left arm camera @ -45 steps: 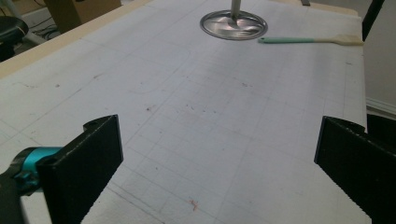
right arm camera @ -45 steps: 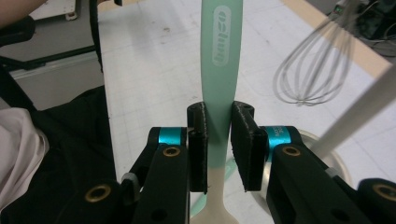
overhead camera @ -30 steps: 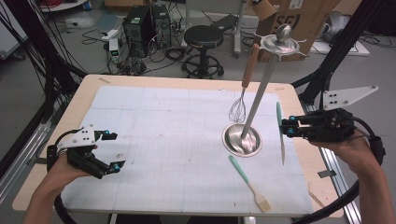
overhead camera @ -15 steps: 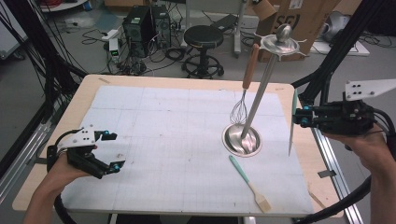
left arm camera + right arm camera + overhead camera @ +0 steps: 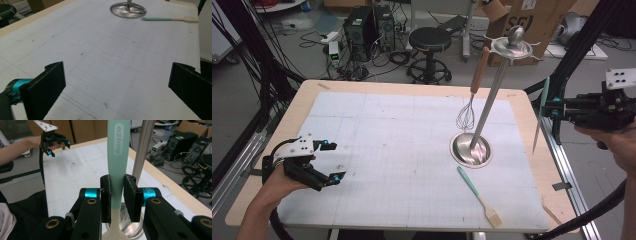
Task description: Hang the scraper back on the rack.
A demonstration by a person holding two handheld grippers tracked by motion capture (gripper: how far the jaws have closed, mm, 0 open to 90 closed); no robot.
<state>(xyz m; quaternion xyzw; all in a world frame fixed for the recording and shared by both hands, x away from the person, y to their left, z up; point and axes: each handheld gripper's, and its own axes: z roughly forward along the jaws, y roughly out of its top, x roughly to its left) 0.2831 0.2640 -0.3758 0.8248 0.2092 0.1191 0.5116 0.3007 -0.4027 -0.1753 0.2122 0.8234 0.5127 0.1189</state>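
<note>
1. White gridded mat [image 5: 387,150] covers the wooden table [image 5: 272,145]; at its near left edge the left gripper [image 5: 329,162] rests, jaws spread wide with nothing between them.
2. Near the front right lies a second teal-handled spatula [image 5: 474,192].
3. Behind it stands the metal rack [image 5: 484,120], a whisk [image 5: 469,102] hanging from its top disc.
4. Beyond the table's right edge, the right gripper [image 5: 552,111] clamps a teal spatula [image 5: 117,157], held in the air beside the rack.
</note>
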